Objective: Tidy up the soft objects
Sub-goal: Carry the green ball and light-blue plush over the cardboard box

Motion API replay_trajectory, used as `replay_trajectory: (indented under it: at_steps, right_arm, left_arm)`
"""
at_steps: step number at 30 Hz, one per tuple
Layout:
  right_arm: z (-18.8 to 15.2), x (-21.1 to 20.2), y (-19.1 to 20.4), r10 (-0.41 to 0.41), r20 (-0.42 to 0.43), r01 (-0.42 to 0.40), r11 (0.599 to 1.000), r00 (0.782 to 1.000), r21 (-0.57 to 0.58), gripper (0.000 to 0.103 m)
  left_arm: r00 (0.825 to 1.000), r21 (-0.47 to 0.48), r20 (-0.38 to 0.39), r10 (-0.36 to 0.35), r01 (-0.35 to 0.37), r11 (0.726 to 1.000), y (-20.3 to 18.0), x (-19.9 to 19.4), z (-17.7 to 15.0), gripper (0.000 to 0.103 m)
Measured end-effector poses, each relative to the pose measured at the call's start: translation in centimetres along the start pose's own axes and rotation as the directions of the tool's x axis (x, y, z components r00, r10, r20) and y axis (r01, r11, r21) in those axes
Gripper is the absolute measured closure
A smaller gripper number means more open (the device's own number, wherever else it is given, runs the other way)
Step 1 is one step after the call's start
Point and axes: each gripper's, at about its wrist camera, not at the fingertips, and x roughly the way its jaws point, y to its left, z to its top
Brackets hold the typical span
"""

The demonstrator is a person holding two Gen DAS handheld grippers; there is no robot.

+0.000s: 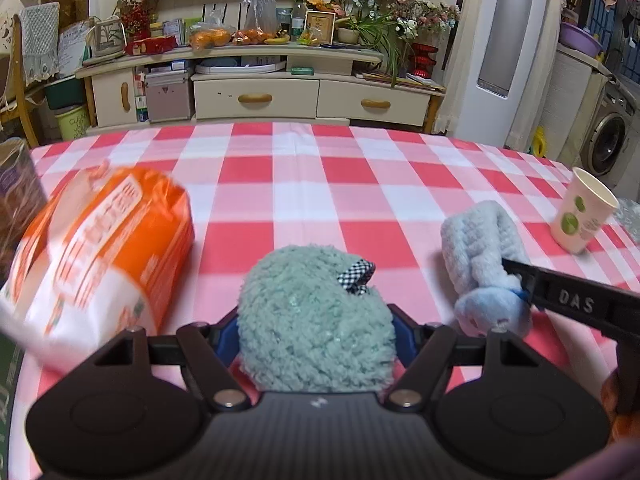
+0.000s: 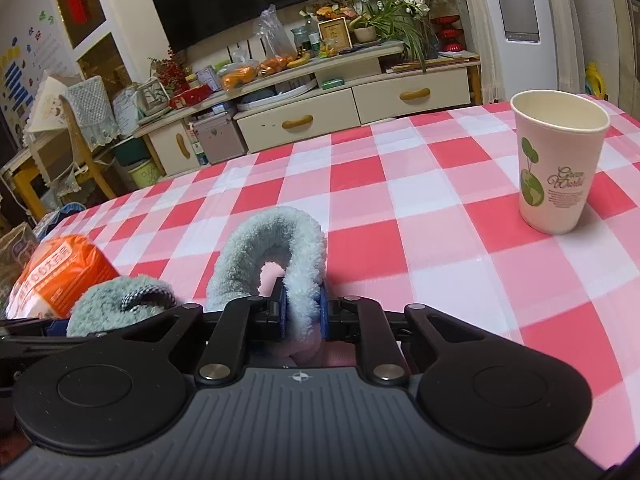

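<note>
**Mia:** Two soft things are held now, one in each pair of tongs. The left tongs (image 1: 316, 330) are squeezed on the green fluffy ball (image 1: 314, 316), the one with a little checked loop on top. The right tongs (image 2: 304, 312) are pinched tight together on the pale blue fuzzy band (image 2: 276, 248).

**Ben:** Where are they on the tabletop (image 1: 340, 184)?

**Mia:** Both are close to the near edge, side by side. The green ball is on the left and the blue band just beside it on the right. I cannot tell if the ball is lifted or resting on the checked cloth. The band curls up like an arch (its far end looks to touch the cloth).

**Ben:** What else is there?

**Mia:** An orange and white packet (image 1: 100, 256) sits by the left edge, near the green ball. A paper cup (image 2: 558, 160) stands upright toward the right edge, well apart from the band. It looks empty.

**Ben:** So is the tidying done?

**Mia:** I think not. Both soft things are grabbed, so that part is done. But neither is put away yet, and I see no box or basket for them. My guess is they need to be carried to one spot and let go.
</note>
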Motion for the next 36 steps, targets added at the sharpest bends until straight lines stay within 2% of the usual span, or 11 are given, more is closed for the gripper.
replay_trajectory:
  at_steps: [11, 18, 25, 36]
  right_arm:
    - [-1.8, -3.0, 0.6, -0.024, 0.024, 0.025, 1.000, 0.999, -0.005, 0.088]
    - [-3.5, -4.8, 1.9, -0.051, 0.034, 0.051, 0.999, 0.998, -0.017, 0.088]
    - [-4.8, -7.2, 2.7, -0.086, 0.046, 0.087, 0.996, 0.995, -0.021, 0.088]
    - [-5.7, -10.4, 2.9, -0.099, 0.037, 0.096, 0.993, 0.994, 0.070, 0.088]
  left_arm:
    - [0.999, -0.039, -0.026, -0.040, 0.039, 0.998, 1.3, -3.9, -3.1, 0.032]
    - [0.998, -0.054, 0.001, -0.062, 0.062, 0.997, 2.6, -6.5, -4.3, 0.032]
    - [0.994, -0.036, 0.039, -0.101, 0.102, 0.994, 2.9, -8.7, -4.7, 0.032]
    - [0.982, 0.012, 0.074, -0.175, 0.175, 0.985, 3.3, -11.7, -4.4, 0.032]
